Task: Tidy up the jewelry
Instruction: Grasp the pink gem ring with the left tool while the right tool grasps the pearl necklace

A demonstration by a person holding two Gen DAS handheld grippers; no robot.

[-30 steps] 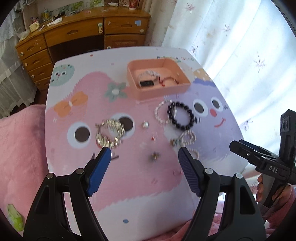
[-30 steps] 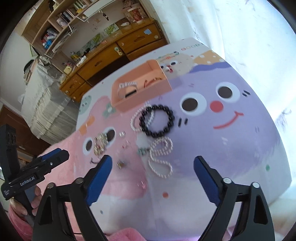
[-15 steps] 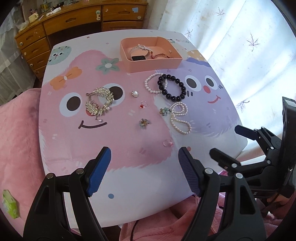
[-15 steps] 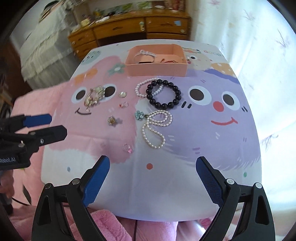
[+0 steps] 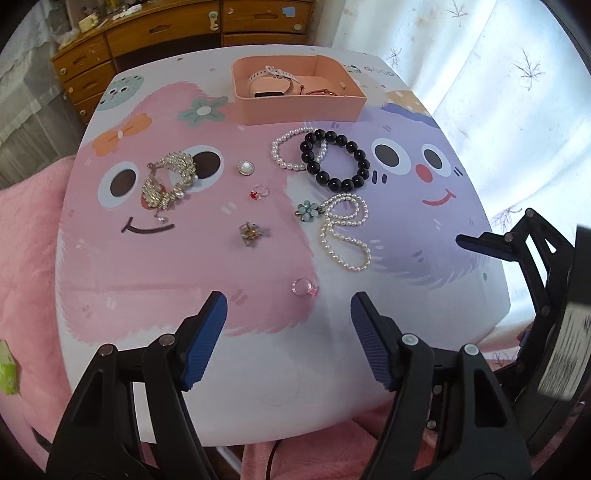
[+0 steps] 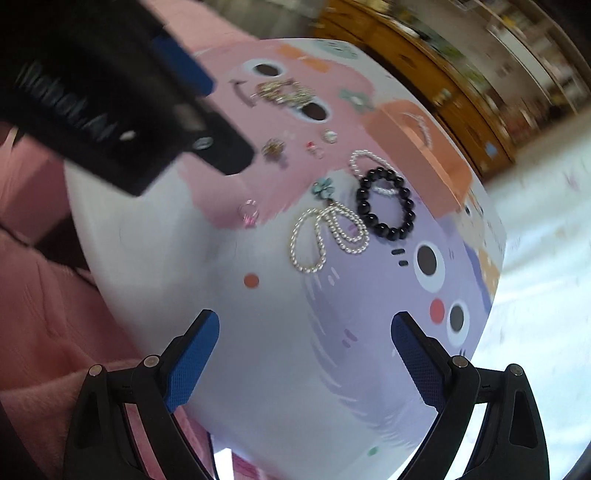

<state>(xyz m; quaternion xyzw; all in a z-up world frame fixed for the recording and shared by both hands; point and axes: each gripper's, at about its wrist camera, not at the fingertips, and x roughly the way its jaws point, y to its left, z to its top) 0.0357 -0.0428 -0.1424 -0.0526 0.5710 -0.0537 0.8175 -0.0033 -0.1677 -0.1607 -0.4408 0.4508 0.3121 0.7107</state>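
Note:
A pink tray [image 5: 297, 99] at the table's far side holds a watch [image 5: 271, 79] and a thin bracelet. Loose on the cartoon tabletop lie a black bead bracelet [image 5: 336, 158], a small pearl bracelet [image 5: 291, 149], a long pearl necklace [image 5: 345, 232] with a blue flower, a gold brooch [image 5: 168, 181], a pearl stud [image 5: 245, 168], a red ring [image 5: 258, 192], a gold charm [image 5: 250, 232] and a pink ring [image 5: 303, 287]. My left gripper [image 5: 288, 314] is open and empty above the near edge. My right gripper [image 6: 304, 332] is open and empty at the right side; the black bracelet [image 6: 386, 206] and necklace [image 6: 328, 232] lie ahead of it.
A wooden dresser [image 5: 177, 33] stands behind the table. White curtains [image 5: 498, 92] hang on the right. A pink blanket [image 5: 26, 240] lies at the left and below the table edge. The left gripper's body [image 6: 110, 103] crosses the upper left of the right wrist view.
My left gripper has pulled back and up, so the whole table shows. My right gripper has swung to the table's right side and tilted; its view is blurred by motion.

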